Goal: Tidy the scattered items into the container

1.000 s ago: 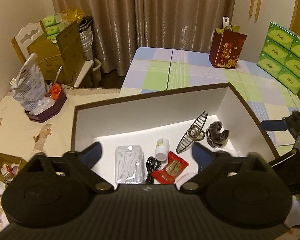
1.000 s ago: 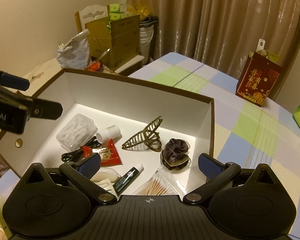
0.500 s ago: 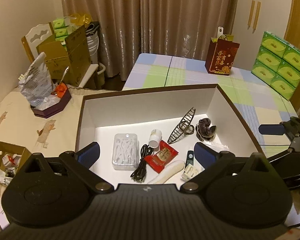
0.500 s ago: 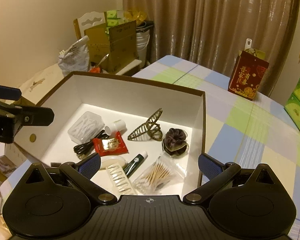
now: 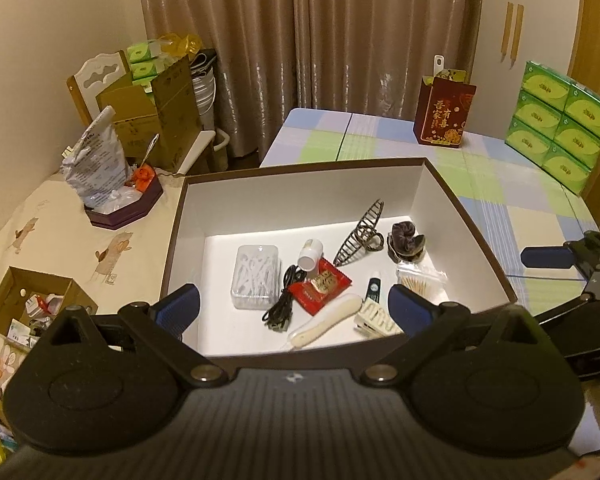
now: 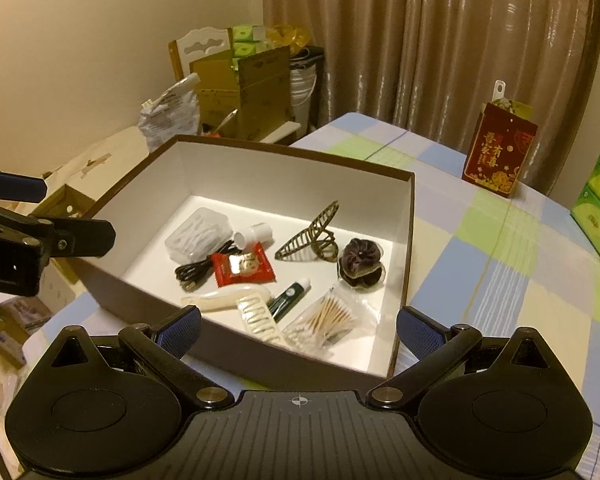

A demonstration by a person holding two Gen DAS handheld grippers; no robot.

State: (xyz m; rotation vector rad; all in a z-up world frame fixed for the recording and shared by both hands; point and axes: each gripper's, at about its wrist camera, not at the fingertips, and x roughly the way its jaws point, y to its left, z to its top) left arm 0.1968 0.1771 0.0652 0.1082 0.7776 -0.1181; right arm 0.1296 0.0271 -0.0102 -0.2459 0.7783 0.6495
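Reading "AI", left claw (image 6: 16, 188) housing.

Both wrist cameras look down and forward from the near side into the same open box (image 5: 476, 232) (image 6: 410, 240), the left view square-on, the right angled leftward.

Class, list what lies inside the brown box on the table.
Inside the brown box: floss case, white bottle, black cable, red sachet, claw clip, scrunchie, cotton swabs. The near wall hides its front floor strip.
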